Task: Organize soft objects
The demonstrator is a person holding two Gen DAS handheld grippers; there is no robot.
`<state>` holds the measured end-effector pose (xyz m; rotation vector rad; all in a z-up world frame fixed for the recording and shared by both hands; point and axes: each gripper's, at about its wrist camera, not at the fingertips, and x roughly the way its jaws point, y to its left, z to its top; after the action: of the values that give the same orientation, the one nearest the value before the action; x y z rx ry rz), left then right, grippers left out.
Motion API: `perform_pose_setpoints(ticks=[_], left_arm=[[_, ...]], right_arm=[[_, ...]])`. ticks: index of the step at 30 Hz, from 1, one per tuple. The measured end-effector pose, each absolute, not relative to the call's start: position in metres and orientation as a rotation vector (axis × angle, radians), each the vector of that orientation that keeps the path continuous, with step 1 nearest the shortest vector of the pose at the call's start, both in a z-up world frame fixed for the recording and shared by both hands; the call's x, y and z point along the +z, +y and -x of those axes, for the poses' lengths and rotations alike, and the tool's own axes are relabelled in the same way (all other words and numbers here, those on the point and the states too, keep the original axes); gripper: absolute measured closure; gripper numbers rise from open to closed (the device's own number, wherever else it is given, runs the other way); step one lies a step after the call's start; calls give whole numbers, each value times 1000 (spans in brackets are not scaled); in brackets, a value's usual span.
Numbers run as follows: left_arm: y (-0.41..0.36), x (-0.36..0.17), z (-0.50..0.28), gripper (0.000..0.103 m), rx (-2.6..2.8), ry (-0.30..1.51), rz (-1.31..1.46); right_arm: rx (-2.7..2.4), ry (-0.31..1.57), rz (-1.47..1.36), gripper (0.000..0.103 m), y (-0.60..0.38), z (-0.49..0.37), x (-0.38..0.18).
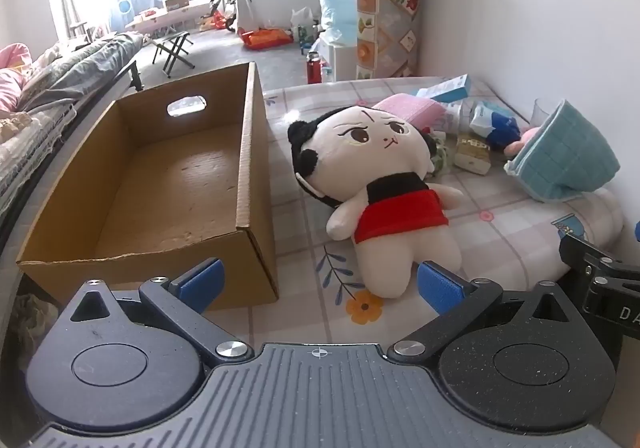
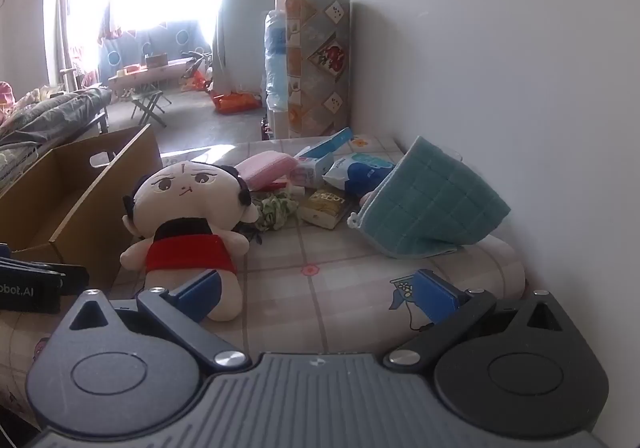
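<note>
Plush doll in a red skirt is lying face-up on the patterned bedcover, just beside the cardboard box that is standing with nothing in it. Through the left wrist camera, the left gripper is hovering with its blue fingers spread wide and nothing between them, the doll's feet sitting just ahead of the right-hand pad. Sorting appears not yet begun — the likely next move is bringing the jaws around the doll's soft body and closing gently before lifting it over the box wall. A folded teal cloth is leaning by the wall, with a pink cloth behind the doll's head.

Through the right wrist camera, the right gripper is likewise gaping and holding nothing — its left pad is partly covering the doll's legs. Packets and small boxes are crowding together behind, their labels too blurred to read, and the box is cut off at the frame's left edge.
</note>
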<state>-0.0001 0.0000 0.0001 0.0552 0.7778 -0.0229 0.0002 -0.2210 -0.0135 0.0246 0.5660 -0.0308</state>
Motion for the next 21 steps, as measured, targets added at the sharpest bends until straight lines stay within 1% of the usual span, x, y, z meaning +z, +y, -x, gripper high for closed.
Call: perform_pose_setpoints(ticks=[21], left_arm=[[-2,-1,-3,0,-34,786,-64]], right_arm=[[-50,600,-45,0,-224,-5,-15]])
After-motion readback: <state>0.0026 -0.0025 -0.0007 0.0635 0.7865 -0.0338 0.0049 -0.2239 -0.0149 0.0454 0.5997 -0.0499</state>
